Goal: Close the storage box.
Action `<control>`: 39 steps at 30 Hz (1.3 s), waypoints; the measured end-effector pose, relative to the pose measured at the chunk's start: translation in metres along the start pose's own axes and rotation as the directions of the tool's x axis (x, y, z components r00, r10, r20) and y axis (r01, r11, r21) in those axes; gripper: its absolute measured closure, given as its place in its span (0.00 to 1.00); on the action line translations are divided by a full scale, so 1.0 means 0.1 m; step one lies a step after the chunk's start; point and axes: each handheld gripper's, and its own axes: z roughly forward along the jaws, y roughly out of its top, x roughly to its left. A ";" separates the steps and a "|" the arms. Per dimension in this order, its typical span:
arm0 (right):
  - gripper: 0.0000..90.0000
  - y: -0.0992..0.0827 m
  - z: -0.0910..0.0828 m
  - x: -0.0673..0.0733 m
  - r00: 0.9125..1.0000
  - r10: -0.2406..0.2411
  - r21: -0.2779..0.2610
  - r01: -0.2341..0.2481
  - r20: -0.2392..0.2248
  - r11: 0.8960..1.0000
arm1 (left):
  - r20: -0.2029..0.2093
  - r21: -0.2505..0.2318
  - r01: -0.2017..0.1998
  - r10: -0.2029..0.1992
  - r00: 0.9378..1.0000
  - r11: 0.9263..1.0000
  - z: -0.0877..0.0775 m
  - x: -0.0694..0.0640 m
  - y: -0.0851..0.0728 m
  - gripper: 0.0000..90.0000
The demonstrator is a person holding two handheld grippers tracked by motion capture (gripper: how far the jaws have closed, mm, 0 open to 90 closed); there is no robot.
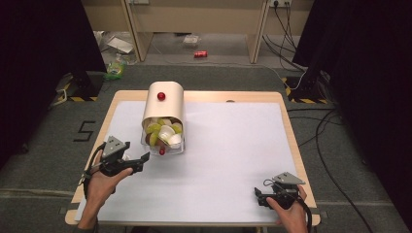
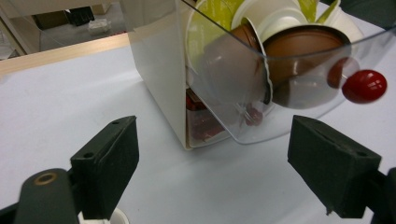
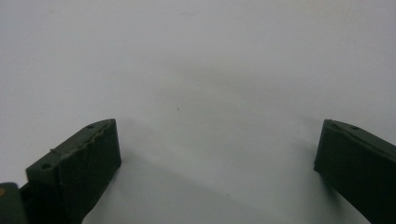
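A cream, round-topped plastic capsule dispenser (image 1: 165, 104) stands on the white matte sheet (image 1: 228, 155) that covers the pale wooden table (image 1: 194, 96), toward its far left. A glossy red round knob (image 1: 161, 96) sits on the dispenser's curved top. At its front a clear, thin-walled plastic drawer (image 1: 176, 147) is pulled out, heaped with small coffee capsules (image 1: 164, 132) in lime green, white and brown; in the left gripper view they look like smooth, tapered cups with flat foil rims. A 2nd shiny red ball handle (image 2: 364, 86) is fixed to the drawer's curved front.

The left gripper (image 1: 140, 159), black with blocky matte pads, is held just in front of the drawer, near it but not touching; its jaws are spread wide with nothing between them, and the drawer's lower front shows beyond the gap.

The right gripper (image 1: 258, 195) rests at the near right corner, well apart from the dispenser, jaws also spread wide over bare white sheet. Its pads look rough and slightly ridged.
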 end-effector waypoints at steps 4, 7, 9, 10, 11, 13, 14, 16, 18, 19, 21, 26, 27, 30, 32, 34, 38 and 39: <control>0.01 0.00 0.00 0.00 1.000 0.002 0.001 -0.002 0.001 1.000 | 0.008 0.005 -0.007 0.007 1.000 1.000 0.02 -0.02 0.03 0.16; 0.01 0.00 0.00 0.00 1.000 0.002 0.002 -0.002 0.002 1.000 | 0.007 0.001 -0.006 0.006 1.000 1.000 0.02 -0.03 0.04 0.16; 0.01 0.00 0.00 0.00 1.000 0.002 0.001 -0.002 0.002 1.000 | 0.003 0.001 -0.001 0.001 1.000 1.000 0.02 -0.02 0.04 0.14; 0.01 0.00 0.00 0.00 1.000 0.002 0.001 -0.002 0.002 1.000 | -0.001 -0.002 0.003 -0.003 1.000 1.000 0.03 -0.02 0.04 0.13; 0.01 0.00 0.00 0.00 1.000 0.003 0.002 -0.003 0.002 1.000 | 0.000 -0.003 0.007 -0.007 1.000 1.000 0.04 -0.01 0.04 0.13; 0.01 0.00 0.00 0.00 1.000 0.002 0.001 -0.002 0.002 1.000 | -0.006 -0.006 0.015 -0.015 1.000 1.000 0.06 0.00 0.04 0.12; 0.01 0.00 0.00 0.00 1.000 0.001 0.001 -0.001 0.003 1.000 | -0.007 -0.007 0.017 -0.018 1.000 1.000 0.06 0.00 0.05 0.11; 0.01 0.00 0.00 0.00 1.000 0.001 0.001 -0.001 0.003 1.000 | -0.013 -0.007 0.020 -0.020 1.000 1.000 0.08 0.01 0.06 0.11; 0.01 0.00 0.00 0.00 1.000 0.002 0.000 -0.002 0.002 1.000 | -0.019 -0.005 0.022 -0.022 1.000 1.000 0.10 0.01 0.07 0.11; 0.01 0.00 0.00 0.00 1.000 0.002 0.001 -0.002 0.002 1.000 | -0.022 -0.005 0.022 -0.022 1.000 1.000 0.12 0.02 0.08 0.11; 0.01 0.00 0.00 0.00 1.000 0.002 0.001 -0.002 0.002 1.000 | -0.025 -0.002 0.022 -0.022 0.999 1.000 0.14 0.03 0.10 0.11; 0.01 0.00 0.00 0.00 1.000 0.003 0.001 -0.003 0.002 1.000 | -0.028 0.004 0.024 -0.024 0.999 1.000 0.17 0.05 0.13 0.11; 0.01 0.00 0.00 0.00 1.000 0.002 0.001 -0.002 0.002 1.000 | -0.031 0.004 0.022 -0.022 0.999 1.000 0.18 0.05 0.13 0.11; 0.01 0.00 0.00 0.00 1.000 0.001 0.001 -0.001 0.003 1.000 | -0.032 0.007 0.029 -0.029 0.999 1.000 0.19 0.06 0.15 0.11; 0.01 0.00 0.00 0.00 1.000 0.001 0.001 -0.001 0.003 1.000 | -0.033 0.009 0.030 -0.030 0.999 1.000 0.21 0.07 0.16 0.11; 0.01 0.00 0.00 0.00 1.000 0.002 0.000 -0.002 0.002 1.000 | -0.039 0.012 0.026 -0.025 0.999 1.000 0.22 0.07 0.17 0.11; 0.01 0.00 0.00 0.00 1.000 0.003 0.001 -0.003 0.002 1.000 | -0.050 0.018 0.019 -0.018 0.999 1.000 0.24 0.07 0.19 0.11; 0.01 0.00 0.00 0.00 1.000 0.003 0.001 -0.003 0.001 1.000 | -0.051 0.020 0.020 -0.019 0.999 1.000 0.24 0.07 0.20 0.11</control>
